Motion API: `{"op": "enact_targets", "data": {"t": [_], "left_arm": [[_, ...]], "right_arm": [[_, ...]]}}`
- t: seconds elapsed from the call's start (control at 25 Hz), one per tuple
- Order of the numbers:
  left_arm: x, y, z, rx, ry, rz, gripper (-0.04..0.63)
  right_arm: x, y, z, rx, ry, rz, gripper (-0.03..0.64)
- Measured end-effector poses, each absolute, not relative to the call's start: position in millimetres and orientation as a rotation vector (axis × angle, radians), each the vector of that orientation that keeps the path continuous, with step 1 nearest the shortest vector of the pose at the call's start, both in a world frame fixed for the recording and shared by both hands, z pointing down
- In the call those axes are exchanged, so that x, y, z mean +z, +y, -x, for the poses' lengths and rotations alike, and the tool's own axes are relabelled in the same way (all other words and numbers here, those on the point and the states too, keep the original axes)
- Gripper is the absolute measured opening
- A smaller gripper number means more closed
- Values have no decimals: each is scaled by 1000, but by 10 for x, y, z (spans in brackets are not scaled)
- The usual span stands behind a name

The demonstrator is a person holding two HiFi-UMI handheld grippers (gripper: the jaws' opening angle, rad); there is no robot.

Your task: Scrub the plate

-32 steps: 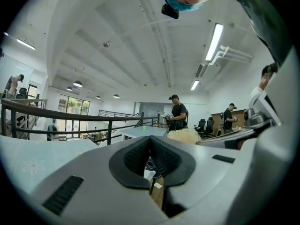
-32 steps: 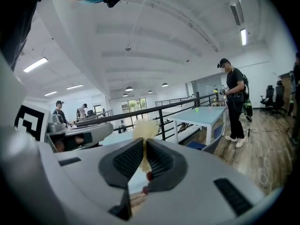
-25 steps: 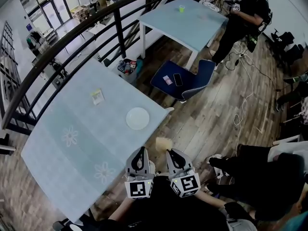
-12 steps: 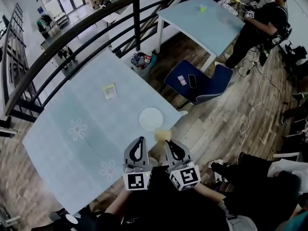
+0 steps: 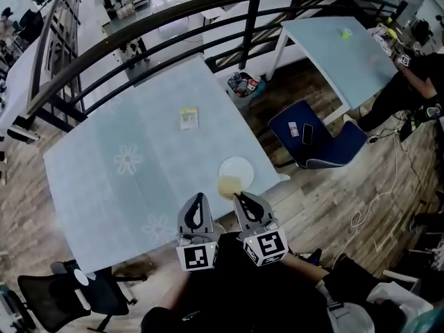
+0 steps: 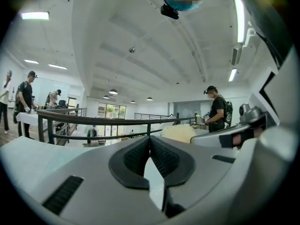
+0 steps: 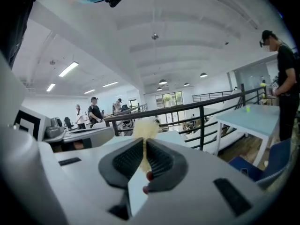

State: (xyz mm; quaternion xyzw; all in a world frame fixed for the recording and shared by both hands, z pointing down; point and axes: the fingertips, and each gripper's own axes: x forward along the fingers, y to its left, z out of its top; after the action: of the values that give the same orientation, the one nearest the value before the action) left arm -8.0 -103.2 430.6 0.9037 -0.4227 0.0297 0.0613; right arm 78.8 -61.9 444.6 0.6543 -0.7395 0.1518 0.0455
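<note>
Plate: white plate [image 5: 236, 167], empty, flat on the pale-blue table [image 5: 132, 193], close to the table's right edge, toward the near corner.
Sponge: yellowish sponge [image 5: 228, 186], its fluffy end sticking out past the jaw tips. In the head view it overlaps the plate's near rim; can't tell if they touch.
Right gripper: right gripper [image 5: 241, 201] clamped on the sponge, pads pinching its lower part, tips aimed at the plate.
Left gripper: left gripper [image 5: 197, 203] has its jaws pressed together w/ nothing btwn them. It hangs just beside the right one, short of the plate.
Handling: plate prob. stiff, smooth, light and breakable, so likely to skate under a sideways rub. Sponge looks soft and will squash.
Hold: best bet is to steady the rim w/ the left jaws on the side away from the sponge.
Edges: table drop-off is near the plate's right. Strokes that way risk sliding it off toward the floor and the blue chair [image 5: 316, 144].
Room: open tabletop to the left & ahead. A small packet [image 5: 188, 117] lies well apart, and the railing [image 5: 173, 21] is beyond the far side.
</note>
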Motion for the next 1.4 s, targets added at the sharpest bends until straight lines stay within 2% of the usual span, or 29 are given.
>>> {"op": "enact_targets", "data": {"t": [0.24, 0.6, 1.4], "left_arm": [[4220, -1064, -94, 7, -1510, -2640, 14], [4491, -891, -638, 89, -1674, -2515, 14], [4466, -944, -886, 117, -1880, -2356, 14]], "right_arm": [[4437, -810, -1120, 485, -2383, -1808, 29], [4777, -1019, -1787, 658, -2405, -1635, 29], [6423, -1681, -1653, 816, -2190, -1226, 29]]}}
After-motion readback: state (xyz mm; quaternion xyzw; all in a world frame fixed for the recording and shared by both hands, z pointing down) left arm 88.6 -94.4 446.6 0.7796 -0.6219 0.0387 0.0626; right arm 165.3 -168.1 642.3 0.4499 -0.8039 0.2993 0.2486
